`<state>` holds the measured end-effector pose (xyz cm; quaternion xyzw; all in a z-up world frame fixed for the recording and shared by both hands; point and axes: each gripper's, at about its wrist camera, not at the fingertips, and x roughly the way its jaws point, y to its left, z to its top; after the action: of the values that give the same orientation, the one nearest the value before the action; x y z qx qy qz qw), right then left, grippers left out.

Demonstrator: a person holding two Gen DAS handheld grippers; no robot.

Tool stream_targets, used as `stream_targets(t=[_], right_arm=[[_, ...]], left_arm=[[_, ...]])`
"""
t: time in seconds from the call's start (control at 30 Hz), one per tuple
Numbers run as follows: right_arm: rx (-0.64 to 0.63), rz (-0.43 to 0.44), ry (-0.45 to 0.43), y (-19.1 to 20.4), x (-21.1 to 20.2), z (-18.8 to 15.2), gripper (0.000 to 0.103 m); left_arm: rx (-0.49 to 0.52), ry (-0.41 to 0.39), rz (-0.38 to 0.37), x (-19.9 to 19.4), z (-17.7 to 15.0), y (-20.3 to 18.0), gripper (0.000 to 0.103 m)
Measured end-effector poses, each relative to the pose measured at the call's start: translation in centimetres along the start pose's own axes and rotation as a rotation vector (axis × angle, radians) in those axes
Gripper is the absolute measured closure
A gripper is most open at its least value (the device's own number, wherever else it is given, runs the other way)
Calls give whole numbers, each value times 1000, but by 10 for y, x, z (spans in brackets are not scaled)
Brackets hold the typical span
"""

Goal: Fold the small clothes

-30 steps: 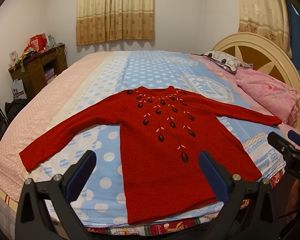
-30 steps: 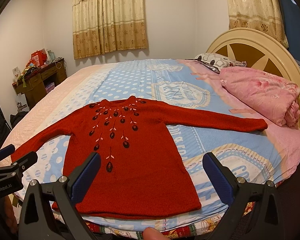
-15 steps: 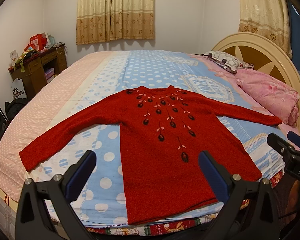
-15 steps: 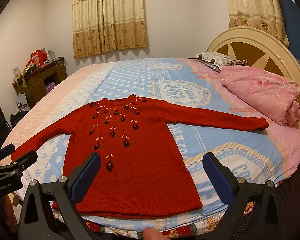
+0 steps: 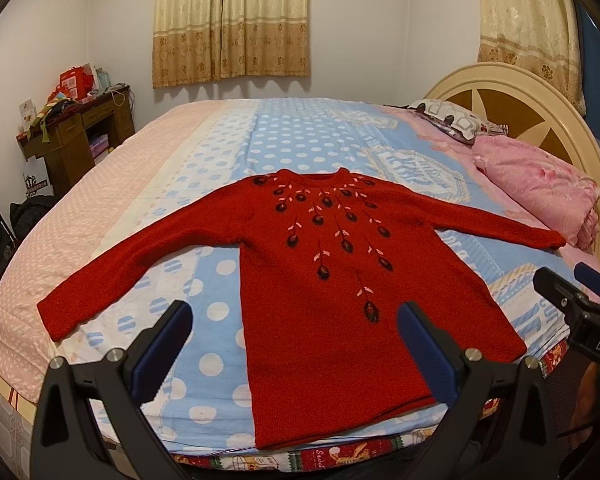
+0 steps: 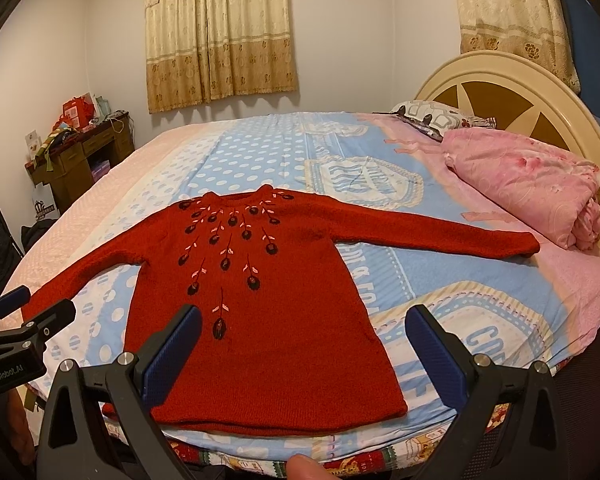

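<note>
A small red knit sweater [image 5: 324, 288] with dark embroidered flowers lies flat, face up, on the bed, both sleeves spread out sideways; it also shows in the right wrist view [image 6: 260, 320]. My left gripper [image 5: 294, 316] is open and empty, hovering above the sweater's hem near the bed's front edge. My right gripper [image 6: 304, 320] is open and empty, also above the hem, to the right of the left one. Each gripper shows at the edge of the other's view.
The bed [image 5: 300, 136] has a blue polka-dot and pink sheet. A folded pink quilt [image 6: 532, 184] and a patterned pillow [image 5: 452, 118] lie by the cream headboard [image 6: 512, 92] at right. A cluttered wooden desk [image 5: 76, 136] stands at left.
The right wrist view has shifted slightly; the sweater sits a little higher in it. The left gripper and the sweater have not moved.
</note>
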<state>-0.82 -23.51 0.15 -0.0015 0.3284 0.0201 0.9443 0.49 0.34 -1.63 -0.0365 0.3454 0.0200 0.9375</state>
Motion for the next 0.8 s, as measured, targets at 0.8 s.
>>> stream_targets(t=[0.8], right_arm=[[58, 2, 80, -44, 63, -4, 1]], left_arm=[[84, 31, 70, 52, 0, 0, 0]])
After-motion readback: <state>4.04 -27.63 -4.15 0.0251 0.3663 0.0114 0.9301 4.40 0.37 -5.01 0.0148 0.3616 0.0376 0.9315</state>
